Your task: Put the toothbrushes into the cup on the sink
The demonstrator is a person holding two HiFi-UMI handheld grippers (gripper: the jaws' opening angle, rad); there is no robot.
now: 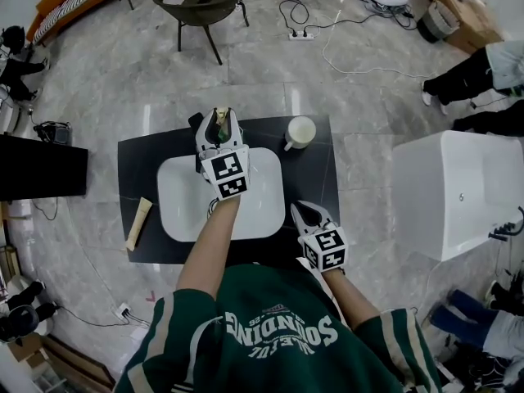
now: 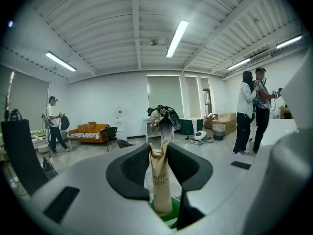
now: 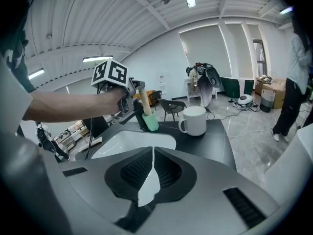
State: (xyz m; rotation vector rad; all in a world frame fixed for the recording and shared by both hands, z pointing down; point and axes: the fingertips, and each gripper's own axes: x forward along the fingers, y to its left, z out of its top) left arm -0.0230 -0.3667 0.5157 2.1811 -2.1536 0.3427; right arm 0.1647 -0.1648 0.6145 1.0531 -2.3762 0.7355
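Left gripper (image 1: 221,121): reaching almost level across to the back of the counter. Jaws standing narrow round the toothbrush (image 2: 160,180), touching its paper wrapper on both sides. Firmness of that hold not readable. Right gripper (image 3: 152,150): hanging at the near right edge, jaws together, holding nothing.

Working down by size:
- Counter (image 1: 319,178): dark, carrying everything.
- Sink (image 1: 262,211): white basin sitting mid-counter, left arm stretching straight over it.
- Mug (image 1: 300,131): standing back right, apart from the cup, seemingly not part of the job.
- Cup (image 3: 150,123): green, standing just behind the basin, right below the left jaws.
- Toothbrush: standing upright, lower end already inside the cup. Long axis vertical, crossing the gripper's level reach at roughly a right angle.
- Pale packet (image 1: 137,223): lying flat on the counter left of the basin, long axis running front to back, slightly tilted. Probably a second toothbrush, but too small to confirm.

Judging the coming move: spreading the jaws and backing straight toward the body rather than lifting, leaving the brush in the cup. Packet then lying back-left of the left gripper's retreat and well apart from the right one. Left hand being nearer, likely the one for the fetch.
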